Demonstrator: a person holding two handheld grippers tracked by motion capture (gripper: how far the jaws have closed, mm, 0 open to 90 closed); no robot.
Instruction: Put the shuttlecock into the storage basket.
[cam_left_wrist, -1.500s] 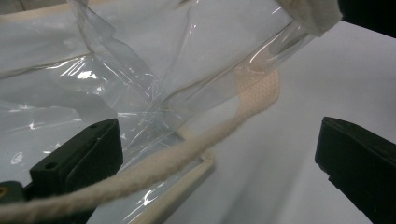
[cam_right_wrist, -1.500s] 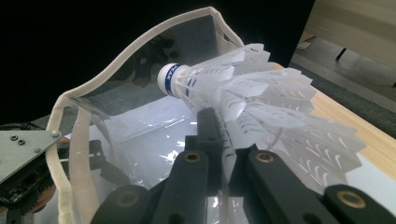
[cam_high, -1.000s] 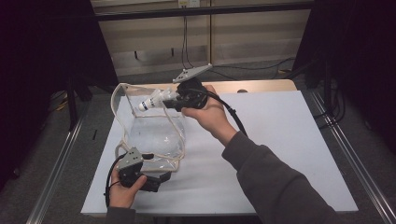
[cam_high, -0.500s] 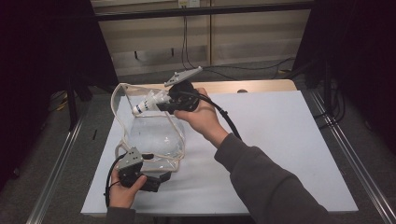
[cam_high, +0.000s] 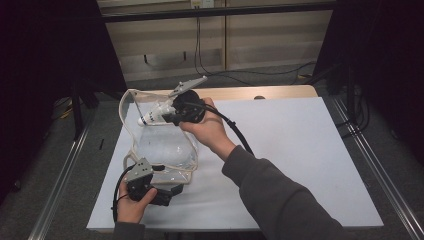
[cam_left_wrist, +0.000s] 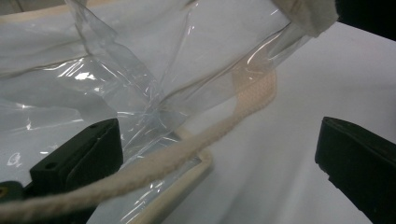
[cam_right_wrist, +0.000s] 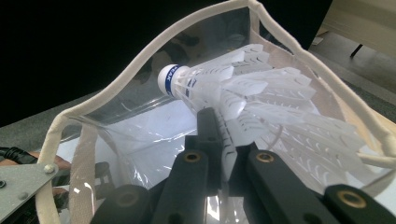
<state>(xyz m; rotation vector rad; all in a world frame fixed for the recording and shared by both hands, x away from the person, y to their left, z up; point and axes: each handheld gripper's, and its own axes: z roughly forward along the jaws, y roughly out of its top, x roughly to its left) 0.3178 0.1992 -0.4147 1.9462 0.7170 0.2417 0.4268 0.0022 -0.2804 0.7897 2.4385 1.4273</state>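
1. Shuttlecock (cam_right_wrist: 243, 93) sits at the clear bag's (cam_high: 165, 150) mouth, cork end first.
2. Right gripper (cam_right_wrist: 224, 140) is clamped on its feathers to feed it in.
3. Left gripper (cam_high: 167, 192) steadies the bag's near edge; jaws gape, probably just resting there.

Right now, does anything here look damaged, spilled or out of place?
Nothing stands out. The right gripper holds the shuttlecock by its feathers at the clear bag's open mouth; the bag is crumpled but looks intact.
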